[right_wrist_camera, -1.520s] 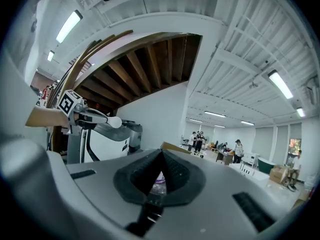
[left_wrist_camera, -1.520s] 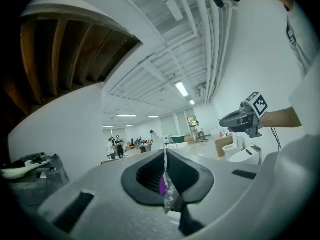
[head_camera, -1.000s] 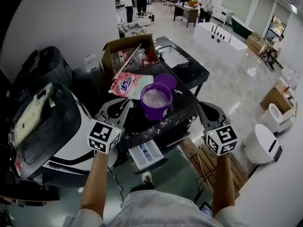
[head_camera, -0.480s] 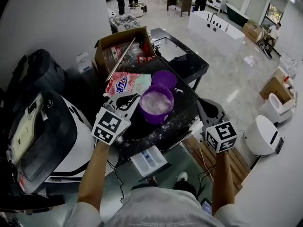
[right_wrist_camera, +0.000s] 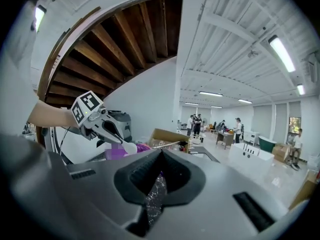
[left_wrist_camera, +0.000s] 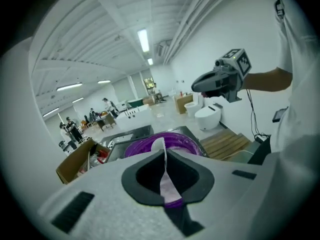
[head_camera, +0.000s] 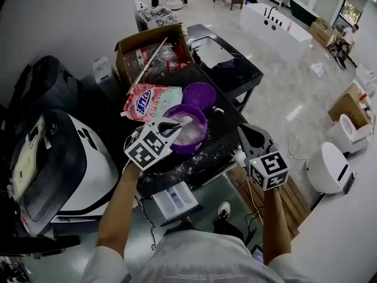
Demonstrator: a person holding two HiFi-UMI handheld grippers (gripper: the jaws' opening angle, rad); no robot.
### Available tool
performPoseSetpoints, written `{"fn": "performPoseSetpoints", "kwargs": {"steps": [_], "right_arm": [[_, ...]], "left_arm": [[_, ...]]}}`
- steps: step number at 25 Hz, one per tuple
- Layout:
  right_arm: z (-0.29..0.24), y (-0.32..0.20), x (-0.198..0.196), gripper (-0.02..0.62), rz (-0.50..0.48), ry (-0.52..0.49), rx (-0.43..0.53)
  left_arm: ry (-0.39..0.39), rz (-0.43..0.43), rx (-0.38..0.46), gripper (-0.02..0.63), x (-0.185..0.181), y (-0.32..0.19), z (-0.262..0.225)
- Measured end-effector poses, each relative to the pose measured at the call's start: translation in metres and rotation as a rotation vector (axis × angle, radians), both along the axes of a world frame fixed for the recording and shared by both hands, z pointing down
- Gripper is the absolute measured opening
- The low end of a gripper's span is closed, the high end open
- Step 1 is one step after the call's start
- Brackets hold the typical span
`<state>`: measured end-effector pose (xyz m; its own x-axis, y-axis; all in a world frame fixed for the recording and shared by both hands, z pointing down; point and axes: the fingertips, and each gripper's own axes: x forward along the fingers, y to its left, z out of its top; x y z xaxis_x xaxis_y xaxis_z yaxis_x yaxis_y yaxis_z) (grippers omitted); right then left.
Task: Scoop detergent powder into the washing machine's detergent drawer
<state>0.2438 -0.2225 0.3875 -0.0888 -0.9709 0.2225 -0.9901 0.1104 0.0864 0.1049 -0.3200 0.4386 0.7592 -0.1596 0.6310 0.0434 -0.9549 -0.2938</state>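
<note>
Since the earlier frame, left gripper [head_camera: 165,130] has advanced from the near-left side of the purple tub [head_camera: 199,141] to a position over its rim, near the centre of the head view. Its fingers [left_wrist_camera: 145,176] are clamped on the flat handle of a white scoop [head_camera: 181,124]. The handle runs up the seam between them in the left gripper view. The scoop's bowl sits above the white powder [head_camera: 191,131] inside the tub (contact with the powder cannot be confirmed).

Right gripper [head_camera: 247,133] remains at the lower right of the head view, off the near-right edge of the desk [head_camera: 227,137] and apart from the tub. Its fingers [right_wrist_camera: 135,176] are pressed together with nothing between them.

Tub stands open on the dark desk, which shows a dusting of white along its near edge. Purple lid [head_camera: 199,94] lies just behind the tub. Pink-and-white detergent bag [head_camera: 150,102] lies flat to the tub's upper left. Open cardboard box [head_camera: 150,52] stands behind the bag. White machine with a dark top [head_camera: 65,158] occupies the left of the frame. Detergent drawer [head_camera: 172,198] stands pulled out at lower centre, below the desk's near edge, well apart from both grippers.
</note>
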Motion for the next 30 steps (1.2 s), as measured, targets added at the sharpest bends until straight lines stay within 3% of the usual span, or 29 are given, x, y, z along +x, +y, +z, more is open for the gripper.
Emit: {"fn": "performPoseSetpoints", "kwargs": {"steps": [6, 18, 30], "right_arm": [[0.014, -0.013, 0.012, 0.005, -0.026, -0.011, -0.033], [0.032, -0.03, 0.02, 0.005, -0.042, -0.013, -0.066], [0.041, -0.028, 0.028, 0.005, -0.02, -0.008, -0.081]], "left_arm": [[-0.213, 0.086, 0.048, 0.015, 0.012, -0.005, 0.026], [-0.342, 0.095, -0.096, 0.015, 0.026, -0.005, 0.052], [-0.47, 0.173, -0.241, 0.015, 0.025, 0.012, 0.064]]}}
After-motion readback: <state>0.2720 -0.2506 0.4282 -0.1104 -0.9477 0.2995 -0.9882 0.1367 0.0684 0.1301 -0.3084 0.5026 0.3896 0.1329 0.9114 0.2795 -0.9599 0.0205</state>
